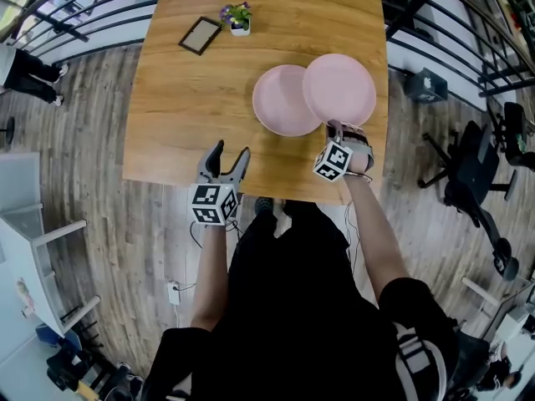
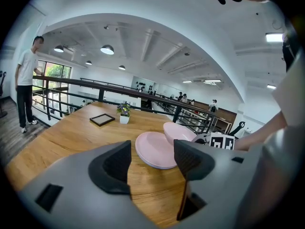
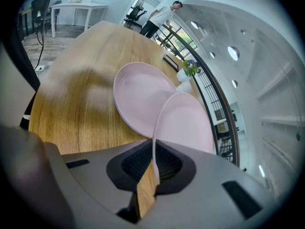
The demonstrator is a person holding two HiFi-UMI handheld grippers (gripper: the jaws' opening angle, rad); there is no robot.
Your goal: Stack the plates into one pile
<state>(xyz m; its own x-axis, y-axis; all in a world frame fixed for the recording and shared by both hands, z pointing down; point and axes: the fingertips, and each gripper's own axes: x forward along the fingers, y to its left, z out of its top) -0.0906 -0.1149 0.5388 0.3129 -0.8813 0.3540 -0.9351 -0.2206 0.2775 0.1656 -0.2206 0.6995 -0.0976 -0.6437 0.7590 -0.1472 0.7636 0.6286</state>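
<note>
**At the table's near right: one plate gripped by its rim, one lying flat**

At the near right edge of the wooden table [image 1: 188,107], your right gripper [image 3: 153,163] was clamped on the held plate [image 1: 339,88], with the pads closed on its thin near rim. That pink plate sat tilted, and in the head view its left side overlapped the right edge of the flat plate [image 1: 280,103]. The flat plate, also pink, lay on the wood right of centre. I couldn't tell whether the two plates touched.

Your left gripper [image 1: 231,153] hovered over the table's near edge, left of both plates and apart from them. Its jaws stood apart, with only bare wood showing between them.

On the far side of the table, a small potted plant [image 1: 237,17] stood just beside a dark-framed picture [image 1: 201,35] lying flat to its left. In the left gripper view a person [image 2: 27,80] stood at the railing [image 2: 71,82] beyond the table's far left.
</note>
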